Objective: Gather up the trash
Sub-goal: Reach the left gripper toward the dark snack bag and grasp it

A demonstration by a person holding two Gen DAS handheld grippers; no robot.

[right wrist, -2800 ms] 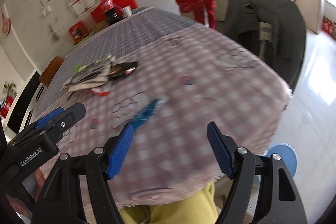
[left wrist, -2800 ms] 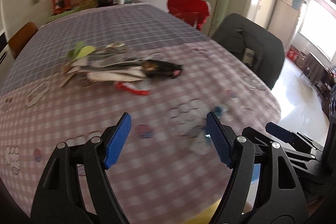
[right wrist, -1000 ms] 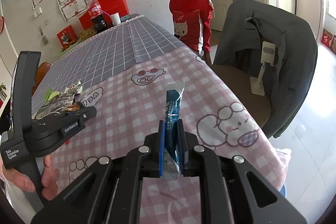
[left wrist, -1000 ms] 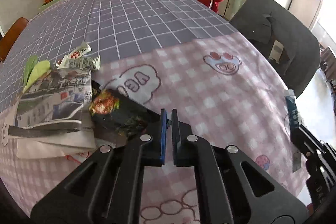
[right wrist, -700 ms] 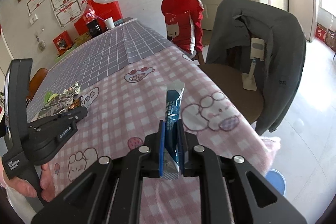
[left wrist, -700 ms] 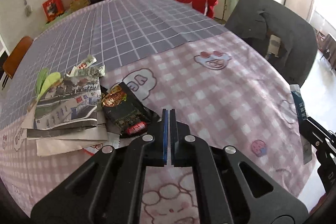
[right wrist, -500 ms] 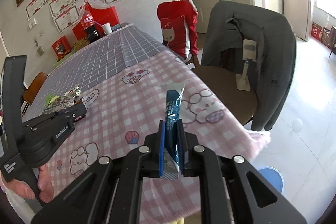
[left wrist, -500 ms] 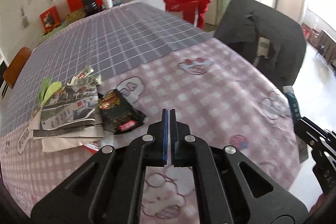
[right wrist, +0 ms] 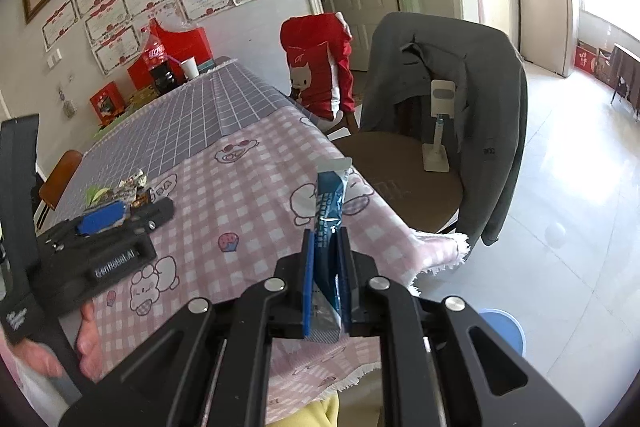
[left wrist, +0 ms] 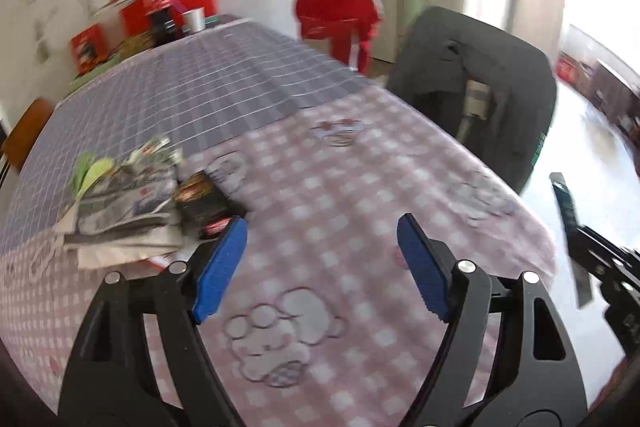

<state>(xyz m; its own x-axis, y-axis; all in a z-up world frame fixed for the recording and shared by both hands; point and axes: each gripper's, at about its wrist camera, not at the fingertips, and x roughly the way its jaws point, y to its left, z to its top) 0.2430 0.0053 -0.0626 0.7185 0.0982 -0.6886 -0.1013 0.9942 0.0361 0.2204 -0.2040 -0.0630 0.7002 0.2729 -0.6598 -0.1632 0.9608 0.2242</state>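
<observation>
Blue and silver, the wrapper (right wrist: 329, 223) stands pinched between the nearly closed fingers of your right gripper (right wrist: 326, 271), lifted clear of the pink checked table (right wrist: 260, 187). Your left gripper (left wrist: 322, 267) holds nothing, its jaws opening over bare cloth, and the pile of papers and packets (left wrist: 132, 203) lies just beyond its left finger. So one piece is picked up; I judge the pile still awaits, and the blue bin (right wrist: 502, 327) sits below the right fingers.

On the worktop (left wrist: 360, 187), the pile of papers and wrappers (left wrist: 128, 203) lies to my left, near the seam between the two cloths. The draped chair (right wrist: 452, 99) stands beyond the worktop's right edge, another chair (right wrist: 320, 67) behind it, and the bottle (right wrist: 160, 63) at the far end.
</observation>
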